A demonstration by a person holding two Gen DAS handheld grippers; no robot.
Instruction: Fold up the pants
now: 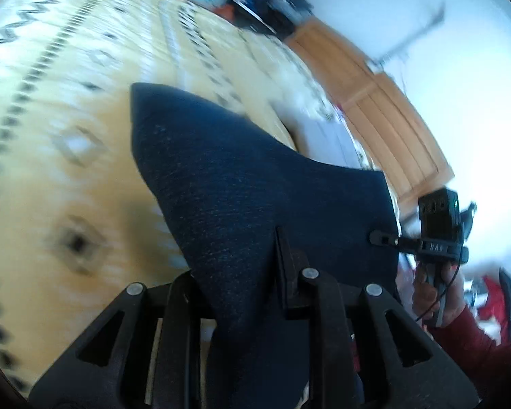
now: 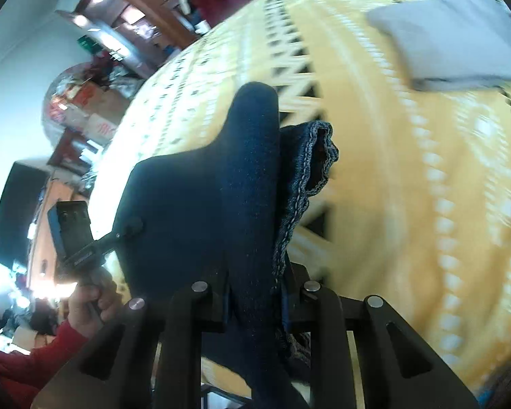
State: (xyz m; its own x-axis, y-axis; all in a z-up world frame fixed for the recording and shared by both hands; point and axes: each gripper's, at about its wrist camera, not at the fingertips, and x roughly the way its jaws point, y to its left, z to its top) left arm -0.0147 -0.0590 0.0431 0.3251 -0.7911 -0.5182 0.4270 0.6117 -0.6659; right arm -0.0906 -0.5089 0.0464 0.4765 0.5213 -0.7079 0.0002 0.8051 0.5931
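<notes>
Pants [image 1: 242, 184] apparently in both grippers' jaws.

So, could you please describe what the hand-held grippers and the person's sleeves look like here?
Each hand-held gripper is matte black plastic with angular linkage arms that have triangular cut-outs and round silver pivot pins. The left hand-held gripper and right hand-held gripper look alike. A thin black cable trails from the right one. The sleeve is dark red.

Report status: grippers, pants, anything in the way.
Left gripper and right gripper both shut on pants, lifted off yellow bedspread. Grey pillow beyond, clear of pants.
</notes>
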